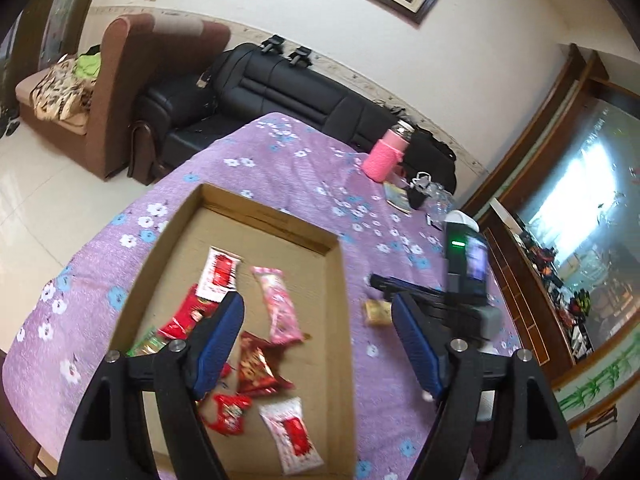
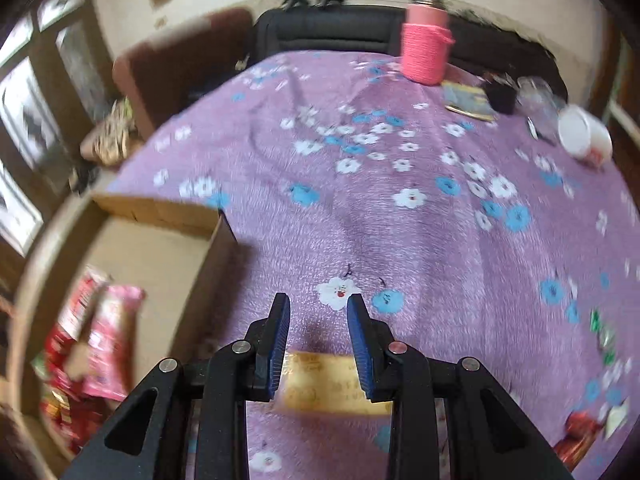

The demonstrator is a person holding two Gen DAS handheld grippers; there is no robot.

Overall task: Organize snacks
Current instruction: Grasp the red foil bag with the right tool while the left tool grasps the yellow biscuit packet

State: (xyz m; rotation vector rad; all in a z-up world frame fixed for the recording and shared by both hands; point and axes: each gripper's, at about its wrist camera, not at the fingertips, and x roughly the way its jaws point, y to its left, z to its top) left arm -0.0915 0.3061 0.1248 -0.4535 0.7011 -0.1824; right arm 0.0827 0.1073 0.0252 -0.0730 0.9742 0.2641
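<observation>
The left gripper (image 1: 318, 344) hangs released and empty above the cardboard box (image 1: 340, 276), where red and pink snack packets (image 1: 276, 304) already lie. The right gripper (image 2: 318, 344) has its fingers (image 2: 360, 344) narrowed around a small yellow packet (image 2: 332, 384) over the purple flowered table (image 2: 360, 208), just beside the box. The grip sits near the packet's top edge, so it could slip or fall short of the box wall. Motion blur hides whether the pads truly press it. Loose snacks (image 2: 592, 424) at the right edge are cut off.
</observation>
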